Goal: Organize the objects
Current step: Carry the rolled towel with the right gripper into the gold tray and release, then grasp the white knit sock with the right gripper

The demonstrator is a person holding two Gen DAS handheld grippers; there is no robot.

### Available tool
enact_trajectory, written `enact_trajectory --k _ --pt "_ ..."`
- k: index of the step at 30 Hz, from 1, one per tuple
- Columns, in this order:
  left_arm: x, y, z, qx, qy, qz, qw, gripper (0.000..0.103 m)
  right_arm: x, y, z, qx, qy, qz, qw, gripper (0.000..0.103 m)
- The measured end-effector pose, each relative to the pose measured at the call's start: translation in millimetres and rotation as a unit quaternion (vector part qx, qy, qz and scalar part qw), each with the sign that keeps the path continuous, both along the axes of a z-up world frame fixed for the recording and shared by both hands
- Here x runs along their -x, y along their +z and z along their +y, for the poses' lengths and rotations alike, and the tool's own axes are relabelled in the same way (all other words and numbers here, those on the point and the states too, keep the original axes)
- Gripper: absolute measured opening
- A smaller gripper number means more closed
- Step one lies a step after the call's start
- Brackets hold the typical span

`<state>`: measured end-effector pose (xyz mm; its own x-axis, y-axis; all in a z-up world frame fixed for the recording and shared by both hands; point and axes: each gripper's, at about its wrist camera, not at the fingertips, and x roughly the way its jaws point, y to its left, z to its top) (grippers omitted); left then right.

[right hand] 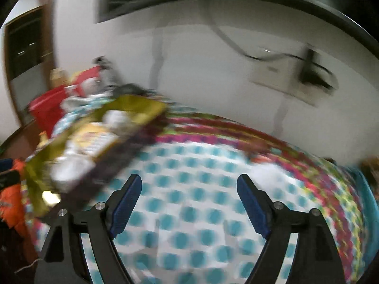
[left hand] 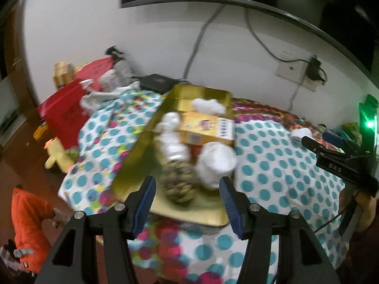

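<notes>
- Although the dotted cloth [left hand: 272,156] covering the bed lies nearly bare, the work looks mostly done.
- The gold tray [left hand: 142,156] at its middle holds a yellow box [left hand: 206,127], white bundles and a speckled pouch [left hand: 180,182].
- One white wad [left hand: 300,133] remains outside, at three o'clock from the tray.
- The left tongs [left hand: 187,203] and the right tongs [right hand: 189,203] both stand wide, holding nothing.

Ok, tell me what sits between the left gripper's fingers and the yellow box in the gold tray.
In the left wrist view: a speckled bundle and white bundles, ahead of the left gripper, before the yellow box.
</notes>
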<state>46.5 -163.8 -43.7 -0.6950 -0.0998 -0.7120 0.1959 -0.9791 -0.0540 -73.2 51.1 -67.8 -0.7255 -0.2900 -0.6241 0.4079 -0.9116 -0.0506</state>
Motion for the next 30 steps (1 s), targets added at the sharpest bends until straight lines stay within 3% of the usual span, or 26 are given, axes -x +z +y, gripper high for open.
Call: enact_trajectory --k 4,10,25,30 --pt "20 -1 27 -0.008 -0.035 -0.009 0.9993 0.059 17 -11 41 -0.007 -0.058 -0.004 0.998 0.081" --pt "42 -4 56 -0.007 -0.055 -0.013 0.9984 0.059 43 -27 76 0.025 -0.102 -0.026 0.994 0.081" --pt "94 -29 86 -0.001 -0.054 -0.042 0.9977 0.059 93 -51 73 0.006 -0.114 -0.050 0.992 0.081" --pt "101 -38 88 -0.018 -0.045 -0.046 0.9978 0.059 100 -54 72 0.003 -0.110 -0.066 0.992 0.077"
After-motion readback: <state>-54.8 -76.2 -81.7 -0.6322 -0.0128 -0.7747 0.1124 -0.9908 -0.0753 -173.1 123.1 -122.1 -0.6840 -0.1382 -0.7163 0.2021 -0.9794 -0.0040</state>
